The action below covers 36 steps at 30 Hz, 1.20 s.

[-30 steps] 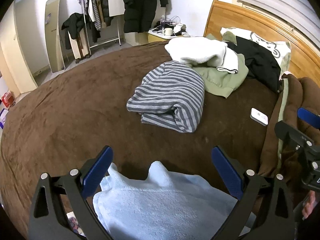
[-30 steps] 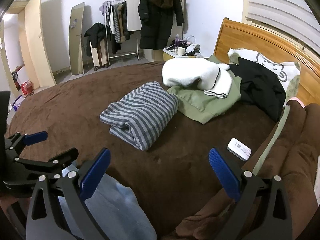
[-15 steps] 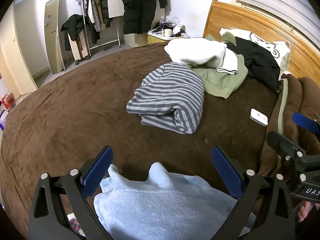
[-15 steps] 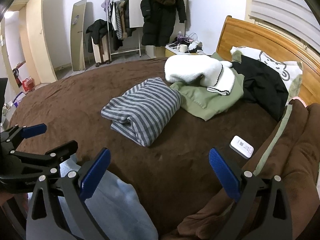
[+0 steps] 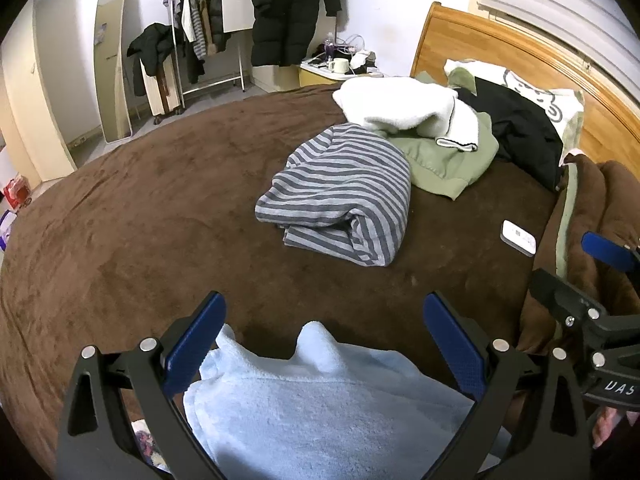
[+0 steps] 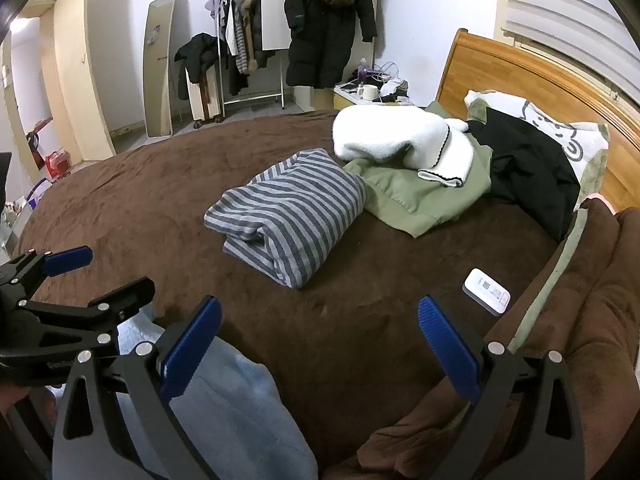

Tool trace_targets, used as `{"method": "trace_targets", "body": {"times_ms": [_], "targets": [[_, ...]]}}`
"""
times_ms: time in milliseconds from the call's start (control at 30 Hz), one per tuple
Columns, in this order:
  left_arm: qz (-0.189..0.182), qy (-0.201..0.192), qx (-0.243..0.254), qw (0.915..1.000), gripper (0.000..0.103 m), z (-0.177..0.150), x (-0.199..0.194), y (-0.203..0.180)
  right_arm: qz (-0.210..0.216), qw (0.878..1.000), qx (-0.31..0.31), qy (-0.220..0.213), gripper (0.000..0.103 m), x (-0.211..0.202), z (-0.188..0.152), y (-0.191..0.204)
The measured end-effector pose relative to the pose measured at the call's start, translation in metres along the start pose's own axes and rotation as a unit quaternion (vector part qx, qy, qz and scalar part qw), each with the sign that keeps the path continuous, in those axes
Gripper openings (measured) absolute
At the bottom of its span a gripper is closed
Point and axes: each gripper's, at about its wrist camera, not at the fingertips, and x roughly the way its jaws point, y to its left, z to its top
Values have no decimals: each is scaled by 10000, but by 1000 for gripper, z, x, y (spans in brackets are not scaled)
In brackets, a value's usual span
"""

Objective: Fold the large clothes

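Note:
A light blue fleece garment (image 5: pixel 320 408) lies at the near edge of the brown bed, under and between the open jaws of my left gripper (image 5: pixel 320 340); it also shows in the right wrist view (image 6: pixel 224 412). My right gripper (image 6: pixel 320 344) is open and empty over the brown blanket, right of the blue garment. A folded grey striped top (image 5: pixel 340 196) lies mid-bed. Behind it are a white fleece (image 5: pixel 404 108), a green sweatshirt (image 5: pixel 444 164) and a black garment (image 5: pixel 520 132). The left gripper also shows at the left of the right wrist view (image 6: pixel 96 272), and the right gripper at the right of the left wrist view (image 5: pixel 576 268).
A white remote (image 6: pixel 486 291) lies on the bed by a bunched brown blanket (image 6: pixel 592 300). A wooden headboard (image 5: pixel 520 52) and a pillow (image 5: pixel 536 92) are at the far right. A clothes rack (image 5: pixel 200 40), mirror (image 5: pixel 112 64) and nightstand (image 5: pixel 336 68) stand beyond the bed.
Both grippers have shifted slightly; the right gripper has drifted lower in the left wrist view. The clothes have not moved and both grippers stay open.

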Motion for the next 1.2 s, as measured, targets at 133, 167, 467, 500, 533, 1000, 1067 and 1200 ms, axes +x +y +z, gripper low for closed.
{"method": "trace_targets", "body": {"times_ms": [133, 167, 467, 500, 533, 1000, 1067, 1200], "targets": [[22, -75, -75, 9999, 96, -1, -2, 4, 2, 10000, -2, -7, 97, 1, 0, 0], [44, -94, -79, 9999, 96, -2, -3, 5, -1, 10000, -4, -7, 97, 1, 0, 0], [68, -110, -21, 9999, 96, -2, -4, 3, 31, 10000, -27, -2, 97, 5, 3, 2], [65, -118, 8, 9999, 96, -2, -5, 2, 27, 10000, -29, 2, 97, 4, 3, 2], [63, -122, 34, 9999, 96, -2, -6, 1, 24, 10000, -32, 5, 97, 4, 3, 2], [80, -61, 123, 9999, 96, -1, -5, 0, 22, 10000, -37, 1, 97, 4, 2, 4], [112, -48, 117, 9999, 96, 0, -4, 0, 19, 10000, -29, 2, 97, 4, 2, 5], [133, -50, 69, 9999, 96, 2, -4, 3, 19, 10000, -37, 4, 97, 4, 3, 4]]}}
